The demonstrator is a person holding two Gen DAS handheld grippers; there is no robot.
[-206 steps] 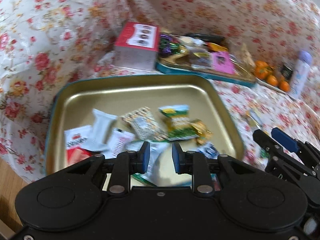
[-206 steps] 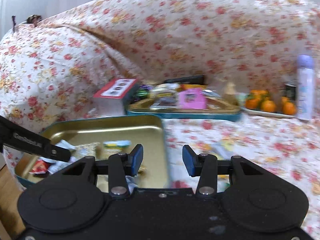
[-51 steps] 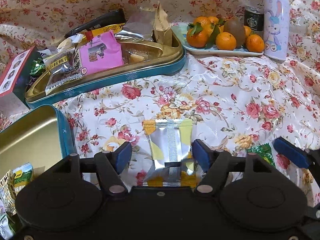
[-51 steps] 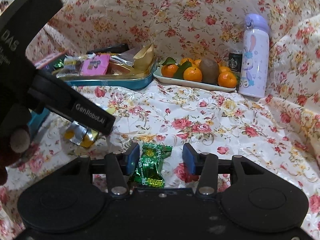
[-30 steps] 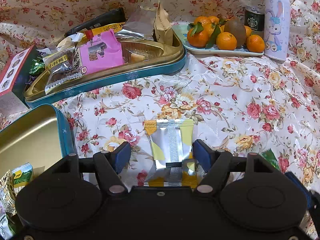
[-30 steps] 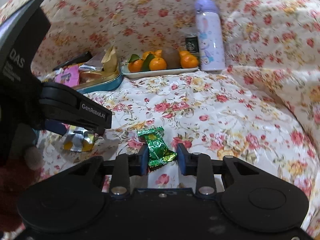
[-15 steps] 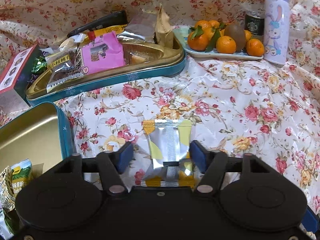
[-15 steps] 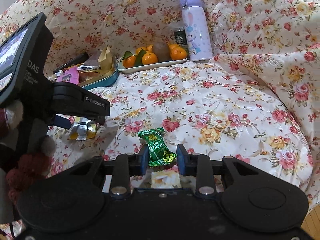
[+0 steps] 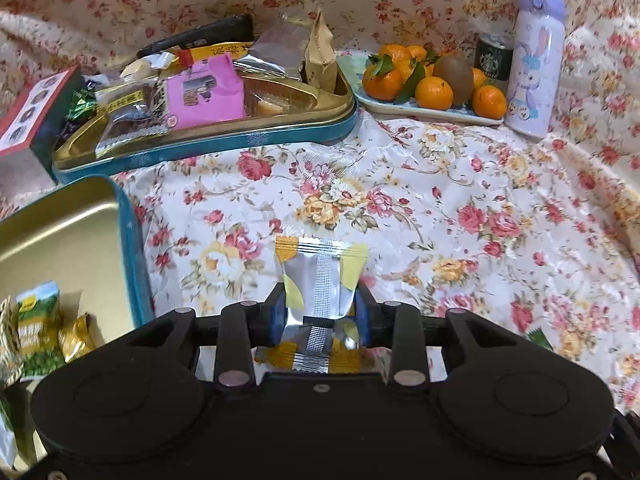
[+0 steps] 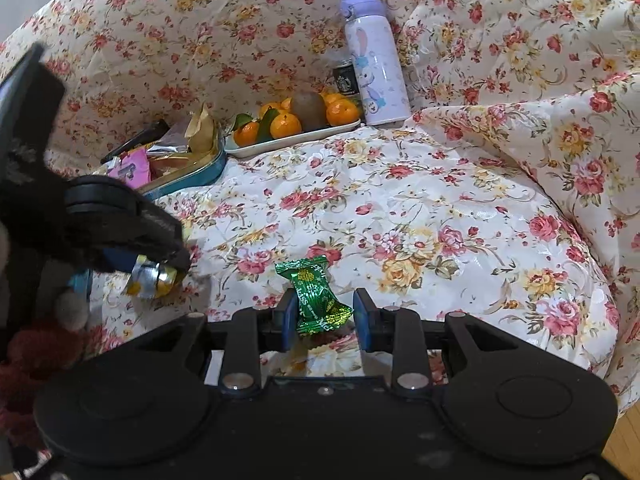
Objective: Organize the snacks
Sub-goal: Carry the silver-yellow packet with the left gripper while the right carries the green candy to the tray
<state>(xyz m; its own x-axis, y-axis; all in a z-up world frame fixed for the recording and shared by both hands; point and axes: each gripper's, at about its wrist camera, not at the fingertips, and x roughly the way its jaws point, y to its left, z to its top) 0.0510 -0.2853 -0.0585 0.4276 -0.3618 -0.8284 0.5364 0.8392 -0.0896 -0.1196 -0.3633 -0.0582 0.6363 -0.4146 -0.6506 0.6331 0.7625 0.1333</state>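
Note:
My left gripper (image 9: 320, 314) is shut on a silver and yellow snack packet (image 9: 320, 280) and holds it over the floral cloth; the packet also shows in the right wrist view (image 10: 150, 278). My right gripper (image 10: 324, 314) is shut on a green foil candy (image 10: 316, 294) and holds it off the cloth. A gold tin tray (image 9: 60, 232) with several snacks stands at the left. A second gold tray (image 9: 224, 140) full of snack packs stands behind it.
A plate of oranges and a kiwi (image 9: 424, 84), a dark can (image 9: 494, 56) and a lilac rabbit bottle (image 9: 536, 60) stand at the back right. A red and white box (image 9: 28, 108) is at the far left. Floral cloth rises as walls all around.
My left gripper has closed on the silver and yellow packet and lifted it slightly. My right gripper keeps hold of the green candy and has risen a little.

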